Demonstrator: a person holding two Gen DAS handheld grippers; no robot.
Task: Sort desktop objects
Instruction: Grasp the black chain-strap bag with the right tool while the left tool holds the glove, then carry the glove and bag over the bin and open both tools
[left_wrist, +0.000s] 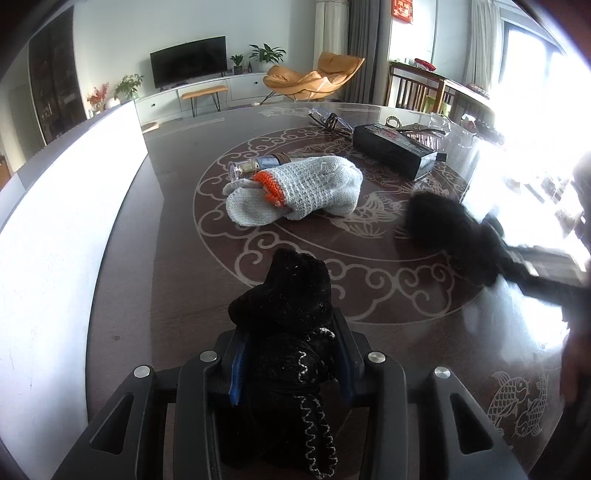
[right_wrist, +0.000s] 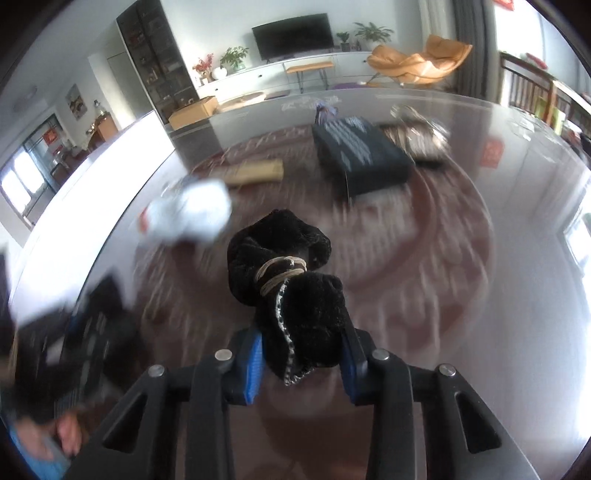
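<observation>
My left gripper (left_wrist: 288, 363) is shut on a black fuzzy glove (left_wrist: 284, 314) with zigzag stitching, held just above the dark patterned table (left_wrist: 369, 280). My right gripper (right_wrist: 301, 356) is shut on a second black fuzzy glove (right_wrist: 291, 266), bundled with a tan band; it also shows blurred at the right of the left wrist view (left_wrist: 443, 229). A white knit glove with an orange cuff (left_wrist: 295, 190) lies mid-table, blurred in the right wrist view (right_wrist: 188, 216). A small glass bottle (left_wrist: 255, 166) lies behind it.
A black box (left_wrist: 395, 147) lies at the back right, also in the right wrist view (right_wrist: 360, 157). Clear glasses (left_wrist: 328, 118) and a woven item (left_wrist: 417, 131) lie behind it. A tan flat object (right_wrist: 255, 171) lies mid-table. A white wall (left_wrist: 66, 206) borders the table's left.
</observation>
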